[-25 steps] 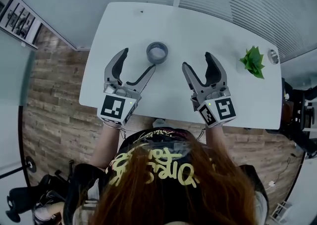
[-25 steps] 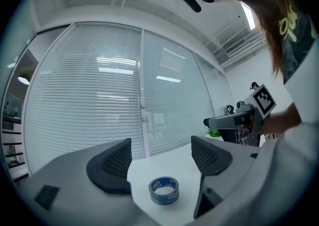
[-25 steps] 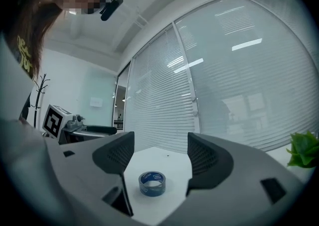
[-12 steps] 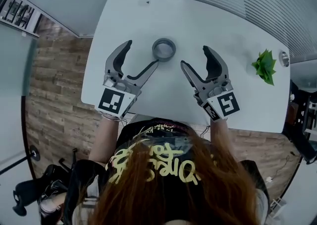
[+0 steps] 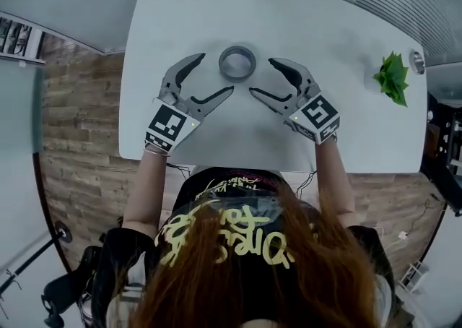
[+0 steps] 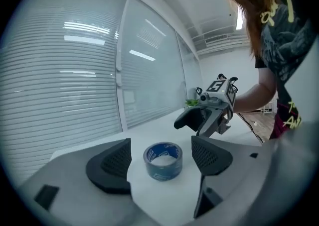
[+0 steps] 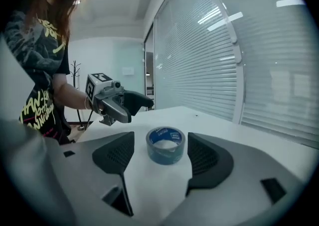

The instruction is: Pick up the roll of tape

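Note:
A grey roll of tape [image 5: 237, 63] with a blue inner core lies flat on the white table [image 5: 339, 124], near the middle. My left gripper [image 5: 214, 75] points at it from the lower left, jaws open, tips a little short of the roll. My right gripper [image 5: 263, 76] mirrors it from the lower right, also open. In the left gripper view the tape [image 6: 163, 161] sits just beyond the open gripper [image 6: 160, 154], with the right gripper [image 6: 204, 115] behind it. The right gripper view shows the tape [image 7: 165, 145] just past its own open gripper [image 7: 162, 151], nothing held.
A small green plant [image 5: 392, 77] and a round metal fitting [image 5: 416, 61] stand at the table's far right. Slatted window blinds [image 7: 209, 65] run behind the table. Wooden floor [image 5: 79, 124] shows to the left of the table.
Both grippers have swung inward and forward, so their tips now point at the tape from either side. The tape has not moved on the table.

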`<action>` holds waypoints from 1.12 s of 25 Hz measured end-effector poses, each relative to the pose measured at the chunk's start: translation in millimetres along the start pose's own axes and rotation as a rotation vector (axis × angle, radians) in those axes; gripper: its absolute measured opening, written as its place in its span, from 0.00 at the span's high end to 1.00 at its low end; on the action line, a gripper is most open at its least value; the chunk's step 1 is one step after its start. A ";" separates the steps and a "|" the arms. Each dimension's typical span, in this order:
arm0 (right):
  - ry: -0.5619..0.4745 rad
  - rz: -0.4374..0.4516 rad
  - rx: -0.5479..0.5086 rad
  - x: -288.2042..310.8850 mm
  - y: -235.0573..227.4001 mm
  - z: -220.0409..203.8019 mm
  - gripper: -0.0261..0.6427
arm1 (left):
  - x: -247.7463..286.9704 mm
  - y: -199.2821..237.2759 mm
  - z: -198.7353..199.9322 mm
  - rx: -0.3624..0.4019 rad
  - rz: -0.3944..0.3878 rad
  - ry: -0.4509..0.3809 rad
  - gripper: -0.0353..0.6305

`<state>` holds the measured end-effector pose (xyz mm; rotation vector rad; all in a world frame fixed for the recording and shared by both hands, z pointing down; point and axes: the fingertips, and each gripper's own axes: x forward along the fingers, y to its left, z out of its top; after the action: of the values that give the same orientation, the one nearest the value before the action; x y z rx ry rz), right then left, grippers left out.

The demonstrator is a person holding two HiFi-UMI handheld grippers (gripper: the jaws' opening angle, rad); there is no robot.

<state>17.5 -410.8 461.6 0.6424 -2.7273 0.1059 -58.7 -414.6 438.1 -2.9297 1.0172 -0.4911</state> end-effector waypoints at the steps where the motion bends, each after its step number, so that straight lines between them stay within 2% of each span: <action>1: 0.033 0.010 -0.005 6.5 -0.8 -7.8 0.49 | 6.4 0.1 -8.4 0.007 -0.022 0.027 0.38; 5: 0.131 0.024 -0.022 28.8 -5.3 -29.5 0.49 | 25.3 2.5 -36.4 -0.001 -0.092 0.112 0.38; 11: 0.209 0.049 -0.077 49.0 -8.5 -41.4 0.49 | 43.6 1.5 -64.6 0.004 -0.171 0.220 0.38; 14: 0.214 0.051 -0.095 54.7 -9.2 -44.0 0.49 | 50.4 -4.4 -69.9 -0.014 -0.205 0.254 0.39; 21: 0.188 0.063 -0.045 57.0 -14.1 -48.1 0.49 | 57.0 -3.8 -72.7 -0.013 -0.213 0.277 0.40; 28: 0.188 0.048 -0.044 57.7 -14.1 -47.2 0.49 | 56.8 -0.2 -72.9 -0.008 -0.198 0.278 0.47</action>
<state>-10.4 -440.7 525.6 0.5269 -2.5570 0.1120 -37.8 -441.5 524.1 -3.0446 0.7464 -0.9235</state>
